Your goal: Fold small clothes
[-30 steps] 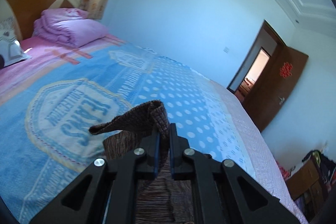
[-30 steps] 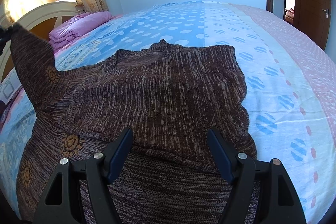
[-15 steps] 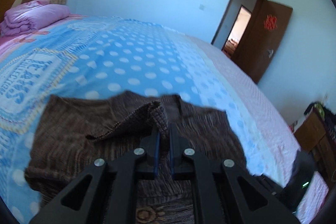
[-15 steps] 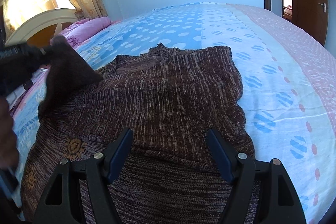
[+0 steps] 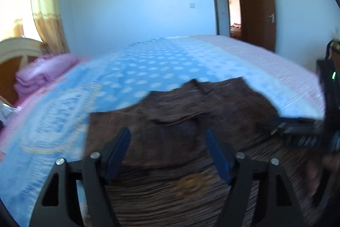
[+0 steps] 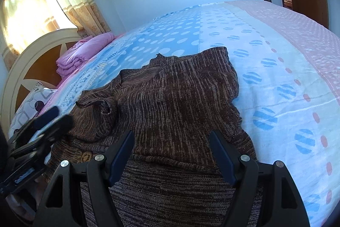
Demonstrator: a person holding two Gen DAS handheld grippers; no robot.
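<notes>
Sweater (image 6: 176, 95): brown knit, flat on the bed (image 6: 276, 52), collar at the far end, hem nearest the cameras; long axis runs away from both claws. Left sleeve (image 6: 95, 112) folded in, lying bunched on the body's left side.

Left claw (image 5: 167, 154): jaws opening, nothing between them; hovers above the dropped sleeve, nearer to it than the other claw.

Right claw (image 6: 172, 154): spread, empty, poised over the lower middle, hem band just beneath. Right edge lies unfolded to its right; judged the next fold, and this claw is nearer.
</notes>
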